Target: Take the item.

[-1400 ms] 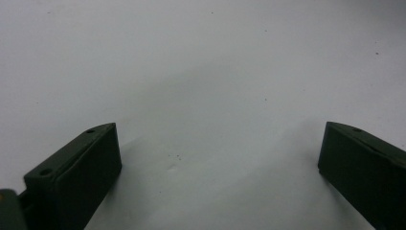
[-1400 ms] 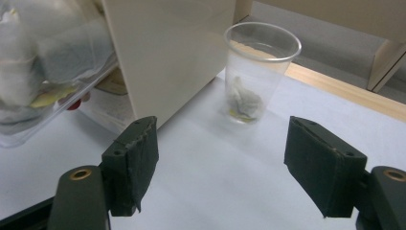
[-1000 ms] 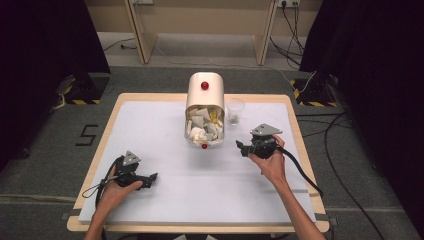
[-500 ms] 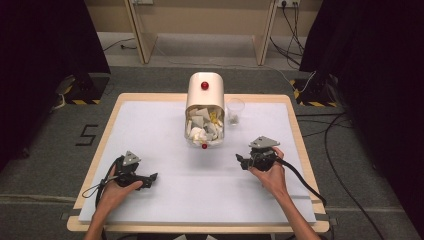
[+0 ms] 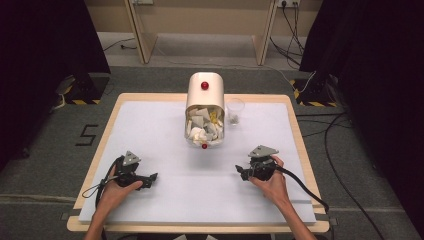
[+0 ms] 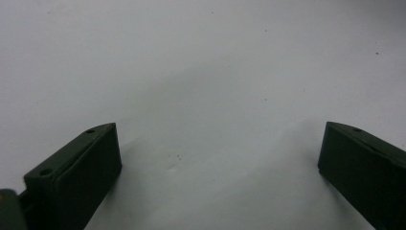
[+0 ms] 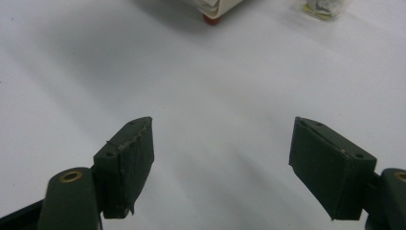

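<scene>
A cream bin (image 5: pixel 204 107) with red knobs lies on its side at the back middle of the white mat (image 5: pixel 150 125). Its mouth faces me and holds crumpled paper (image 5: pixel 202 131). My left gripper (image 5: pixel 150 179) rests low on the mat at the front left, jaws pointing right. In the left gripper view it (image 6: pixel 218 136) is open over bare mat. My right gripper (image 5: pixel 241 172) sits at the front right, jaws pointing left. In the right gripper view it (image 7: pixel 222 124) is open with nothing between the jaws, the bin's rim (image 7: pixel 215 7) far ahead.
A clear plastic cup (image 5: pixel 234 111) with small bits inside stands just right of the bin, also at the top of the right gripper view (image 7: pixel 321 7). The table's wooden edge (image 5: pixel 295 130) frames the mat. Cables trail off the right side.
My right gripper has come back toward me and sunk closer to the mat, away from the bin and cup. The left gripper has stayed in place.
</scene>
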### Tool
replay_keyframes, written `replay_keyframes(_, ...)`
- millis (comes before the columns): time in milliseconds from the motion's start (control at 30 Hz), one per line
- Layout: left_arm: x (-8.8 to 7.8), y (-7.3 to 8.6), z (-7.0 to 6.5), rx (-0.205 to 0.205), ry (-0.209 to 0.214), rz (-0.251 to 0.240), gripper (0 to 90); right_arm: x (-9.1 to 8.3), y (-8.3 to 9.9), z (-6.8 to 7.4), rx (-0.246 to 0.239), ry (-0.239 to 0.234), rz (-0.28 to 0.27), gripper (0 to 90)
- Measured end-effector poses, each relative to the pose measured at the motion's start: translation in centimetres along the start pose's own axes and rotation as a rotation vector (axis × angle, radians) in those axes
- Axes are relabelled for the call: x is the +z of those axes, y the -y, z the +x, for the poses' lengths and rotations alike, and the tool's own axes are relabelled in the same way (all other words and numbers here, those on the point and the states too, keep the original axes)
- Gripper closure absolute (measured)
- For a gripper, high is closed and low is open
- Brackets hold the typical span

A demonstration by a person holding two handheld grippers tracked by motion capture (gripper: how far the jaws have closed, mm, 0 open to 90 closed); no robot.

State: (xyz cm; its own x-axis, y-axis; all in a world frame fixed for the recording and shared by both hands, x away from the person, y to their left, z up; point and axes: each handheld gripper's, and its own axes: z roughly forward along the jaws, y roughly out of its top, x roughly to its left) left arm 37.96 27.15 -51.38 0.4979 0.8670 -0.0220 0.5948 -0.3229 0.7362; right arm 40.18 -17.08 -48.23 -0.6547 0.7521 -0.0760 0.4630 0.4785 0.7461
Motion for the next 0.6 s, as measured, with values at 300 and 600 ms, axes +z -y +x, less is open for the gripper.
replay_keyframes(300, 0.0, 0.0, 0.0, 0.0, 0.0, 0.0, 0.0, 0.1, 0.7, 0.8, -0.017, -0.018, 0.042, 23.4)
replay_keyframes(600, 0.0, 0.0, 0.0, 0.0, 0.0, 0.0, 0.0, -0.1, 1.7, 1.6, -0.02, -0.025, 0.078, 22.6)
